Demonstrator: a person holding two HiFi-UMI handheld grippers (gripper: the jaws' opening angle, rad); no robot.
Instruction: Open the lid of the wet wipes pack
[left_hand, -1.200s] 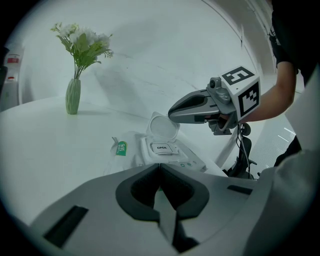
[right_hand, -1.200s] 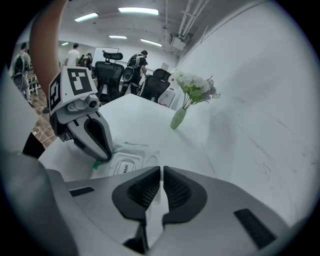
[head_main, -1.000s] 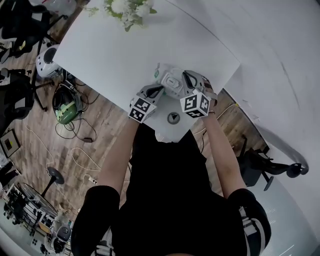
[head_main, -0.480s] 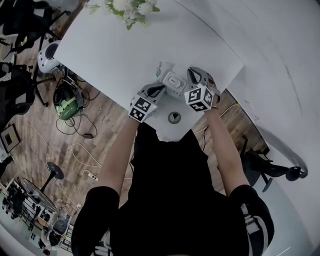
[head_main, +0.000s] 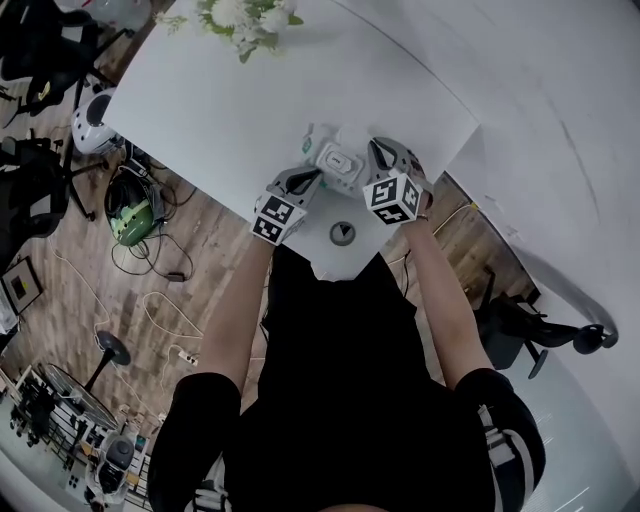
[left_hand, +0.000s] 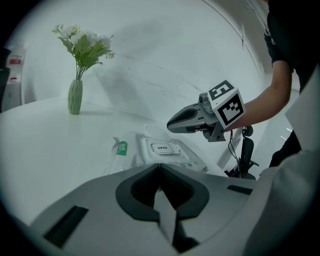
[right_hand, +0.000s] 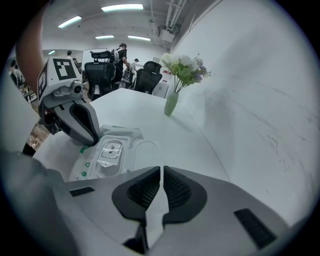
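Note:
The wet wipes pack lies flat near the front edge of the white table. Its clear hinged lid lies flipped back on the wall side, baring the "OPEN" seal sticker. My left gripper hovers at the pack's near-left end, shut with nothing held; its tip hangs just above the pack's green-tagged corner. My right gripper hovers off the pack's right side, its tip above the pack, jaws shut and empty. The pack shows whole in both gripper views.
A green vase of white flowers stands far back on the table, and the vase stands well beyond the pack. A round cable grommet sits at the table's near edge. A pale wall runs along the right. Office chairs stand beyond.
The right gripper has drawn back a little from over the pack toward its right side. The left gripper has hardly moved.

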